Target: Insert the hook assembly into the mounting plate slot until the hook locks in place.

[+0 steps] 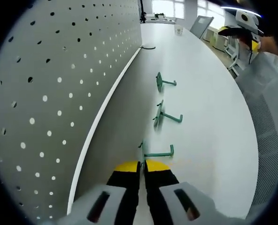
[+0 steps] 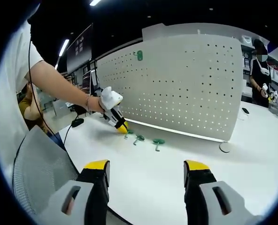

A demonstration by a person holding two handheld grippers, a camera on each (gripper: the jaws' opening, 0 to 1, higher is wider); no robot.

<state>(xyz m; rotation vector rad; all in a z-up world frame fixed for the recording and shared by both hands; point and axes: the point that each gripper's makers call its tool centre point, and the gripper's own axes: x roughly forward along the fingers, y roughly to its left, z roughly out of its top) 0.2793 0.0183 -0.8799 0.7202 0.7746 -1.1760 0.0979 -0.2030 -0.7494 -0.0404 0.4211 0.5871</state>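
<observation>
Your left gripper point(image 1: 142, 169), jaws pressed together, sat just short of the nearest hook point(image 1: 158, 153), while your right gripper point(image 2: 146, 180) gaped, far off.

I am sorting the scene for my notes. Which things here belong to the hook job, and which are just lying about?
For the job:
- nearest green hook, at the left gripper, jaws closed
- middle green hook
- far green hook
- pegboard, one green hook already hanging
- right gripper, open, empty

Lying about:
- cup
- black cable
- mesh chair
</observation>
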